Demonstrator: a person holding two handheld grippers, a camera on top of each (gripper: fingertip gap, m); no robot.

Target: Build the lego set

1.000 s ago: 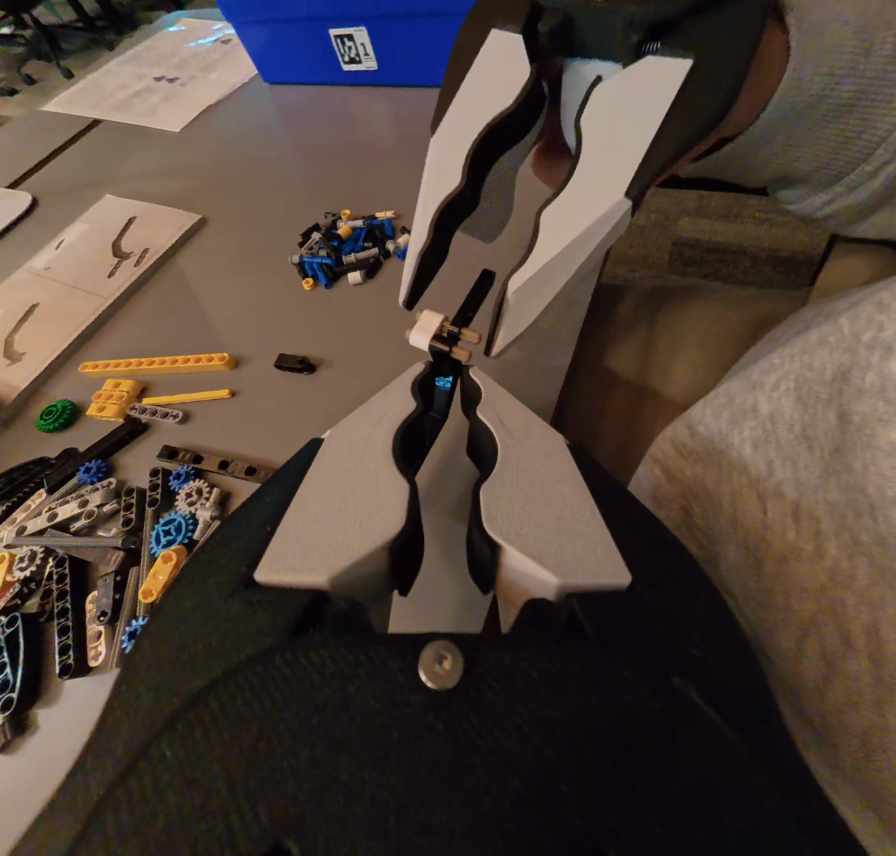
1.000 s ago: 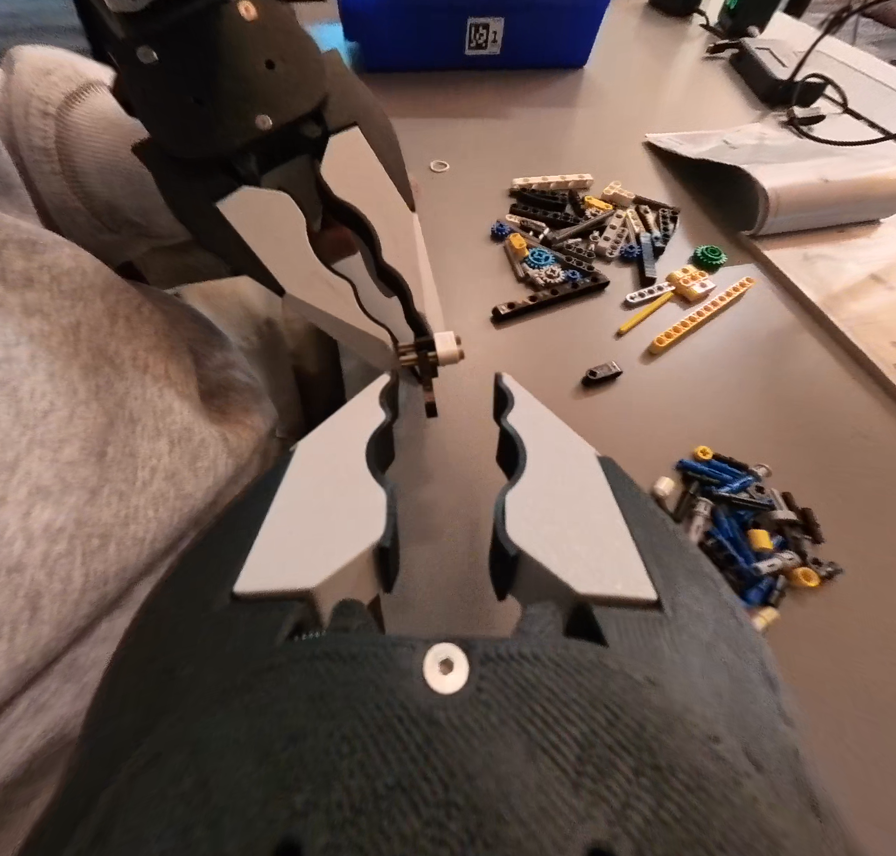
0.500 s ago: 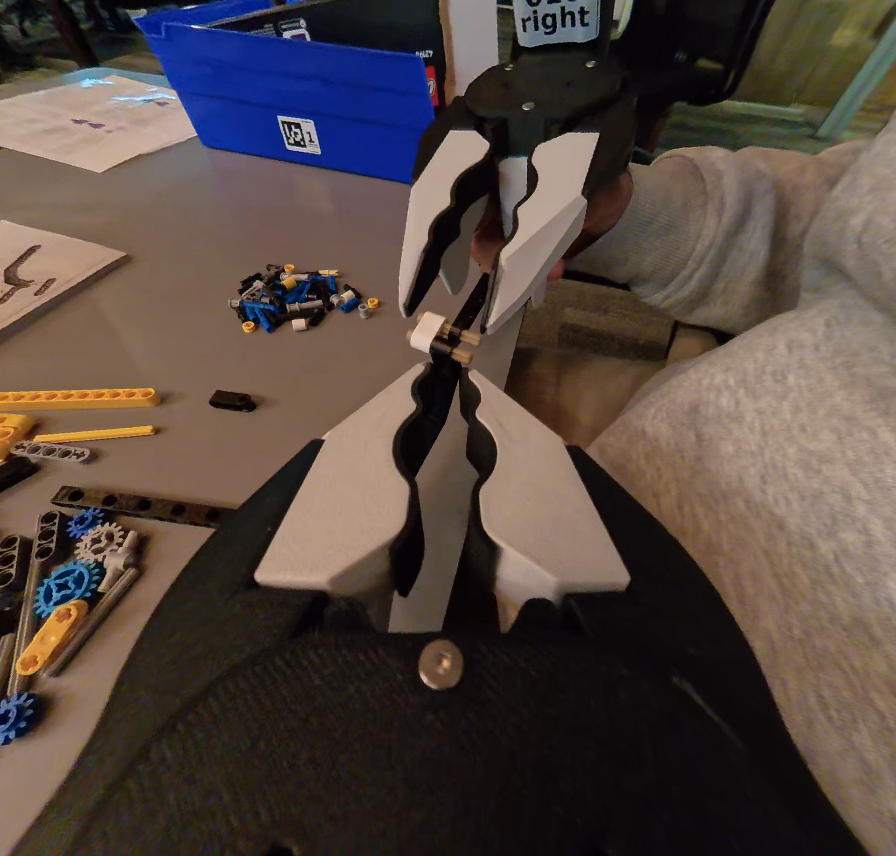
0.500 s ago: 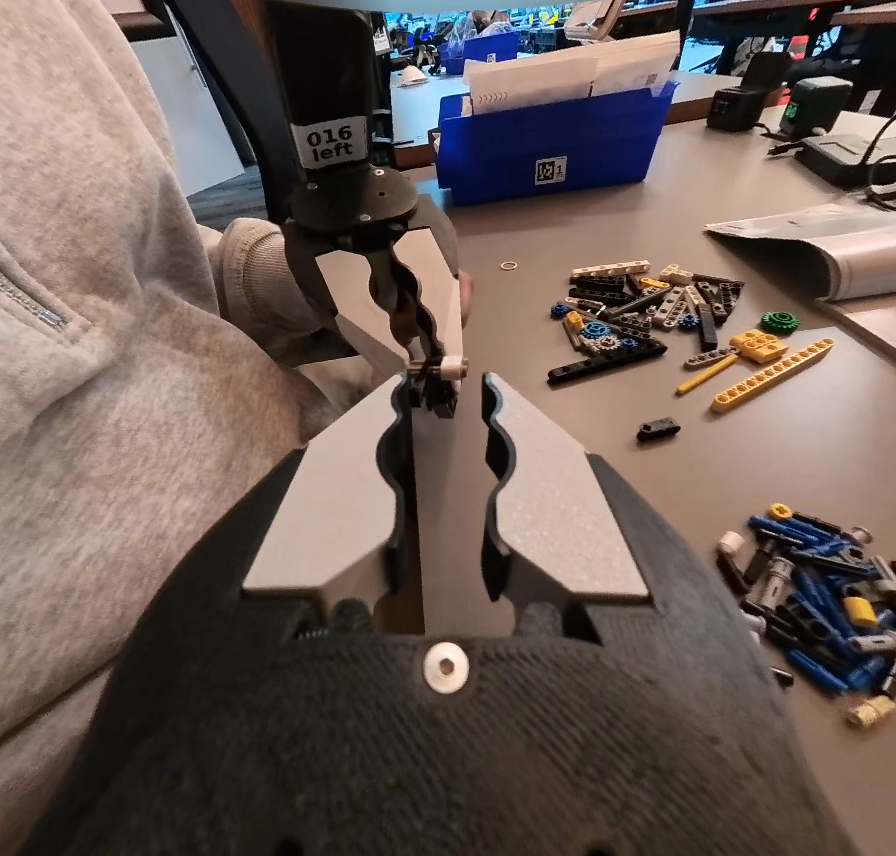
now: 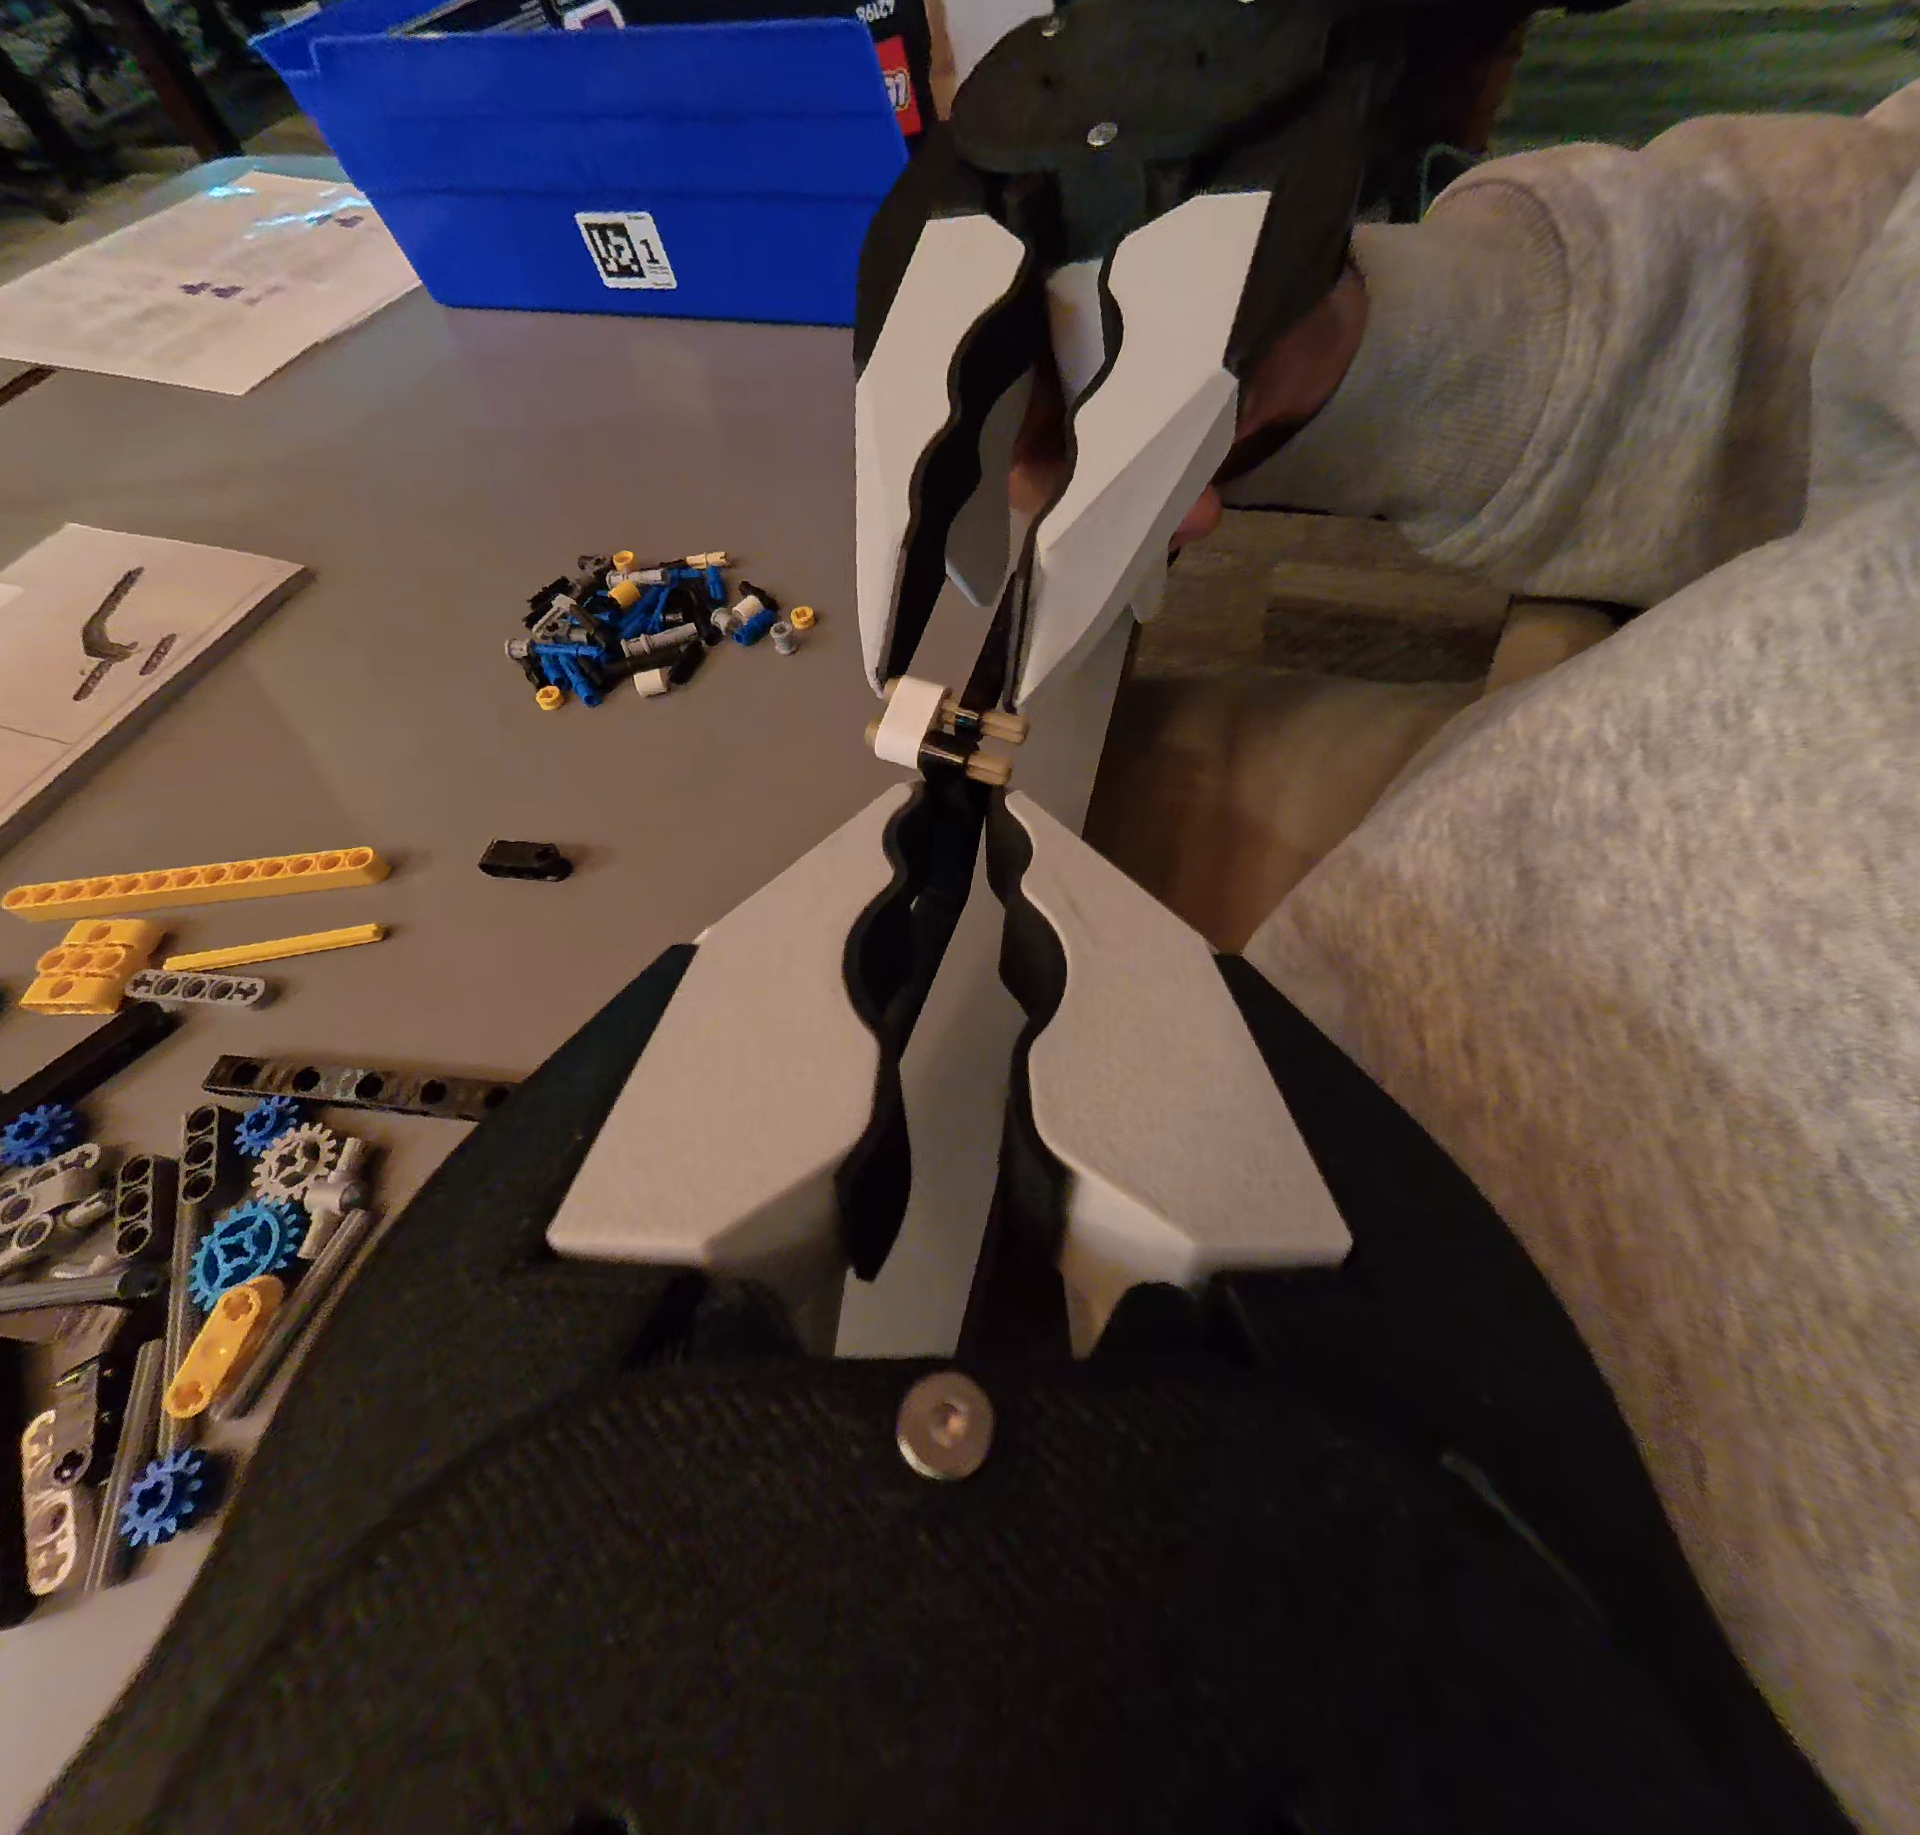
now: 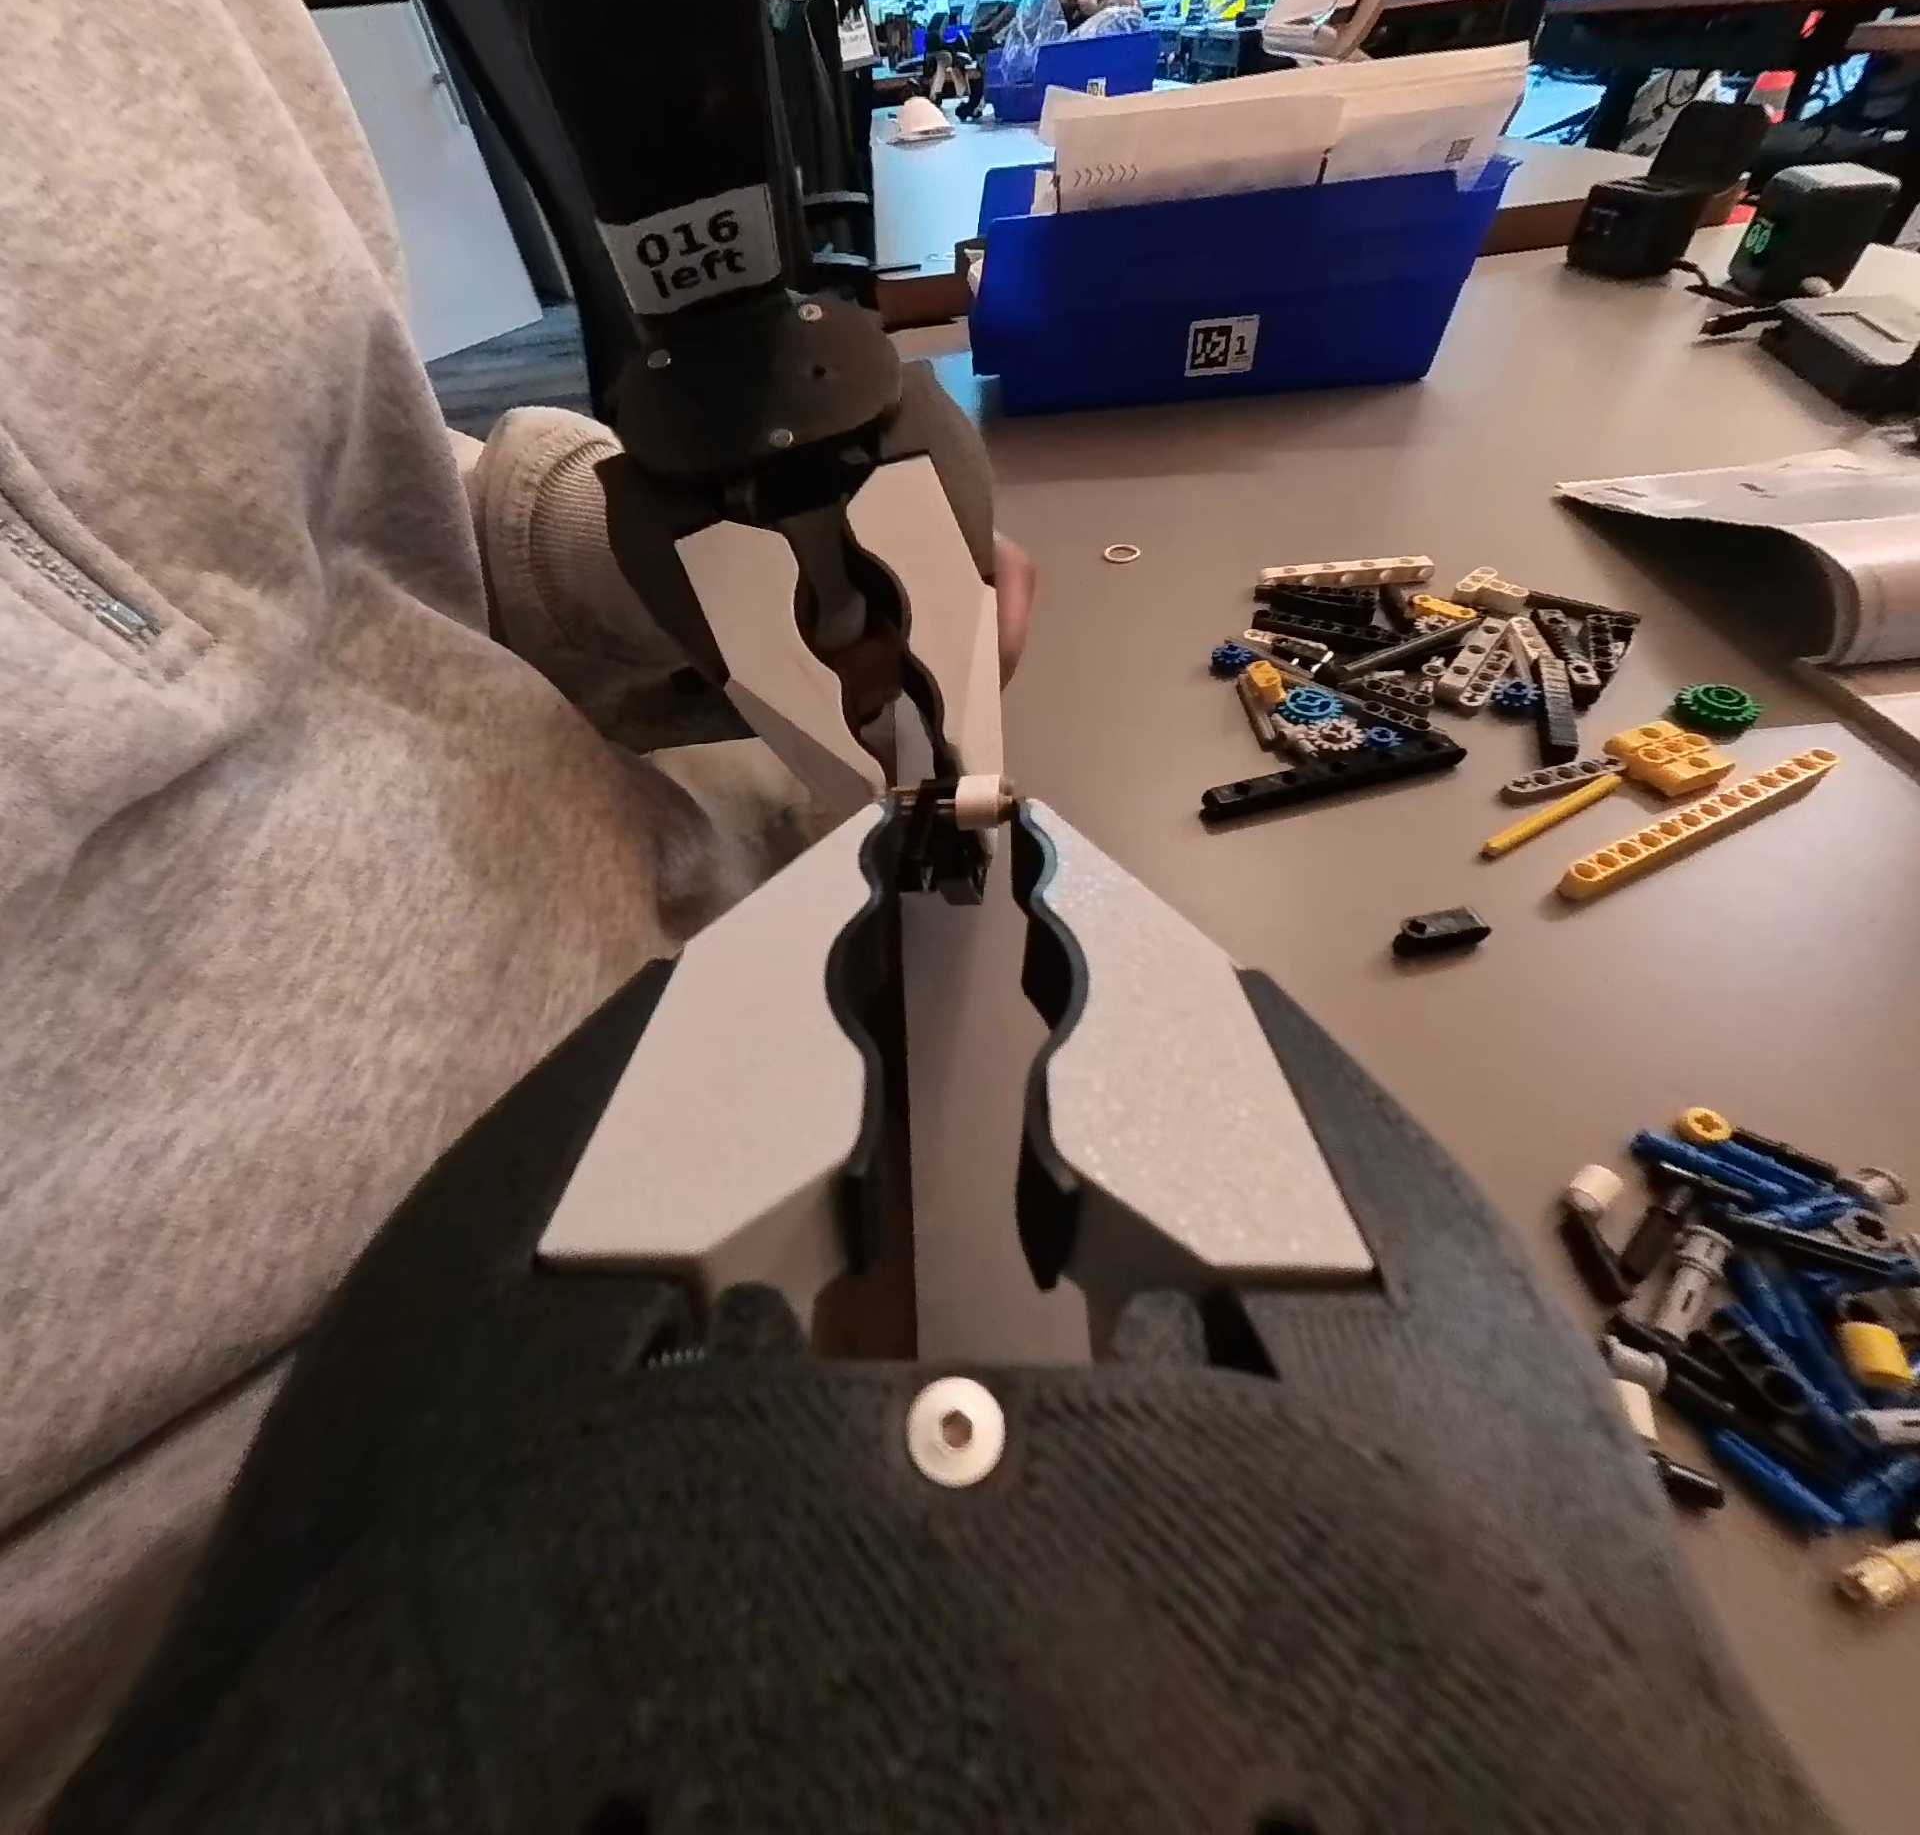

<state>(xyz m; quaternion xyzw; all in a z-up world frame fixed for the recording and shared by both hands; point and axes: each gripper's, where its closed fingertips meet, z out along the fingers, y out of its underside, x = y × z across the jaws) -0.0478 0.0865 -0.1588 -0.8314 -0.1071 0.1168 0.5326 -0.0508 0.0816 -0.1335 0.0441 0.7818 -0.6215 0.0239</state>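
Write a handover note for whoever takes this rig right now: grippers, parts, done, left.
Left gripper: shut on the small black assembly with white bush and tan pins, held in the air.
Right gripper: fingertips around the same assembly; whether it grips, I cannot tell.
Parts: pin pile, yellow beam, gears and beams loose on the table; blue bin behind.
Done: a few pieces joined.
Left: nearly the whole build.

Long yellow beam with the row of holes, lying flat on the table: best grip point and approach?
Grip the long yellow beam at mid-length, across its narrow width, coming straight down from above. It lies flat with both long edges exposed, and the middle keeps it balanced. Its end nearest the yellow block and the thin yellow axle is more crowded, so stay clear of it.
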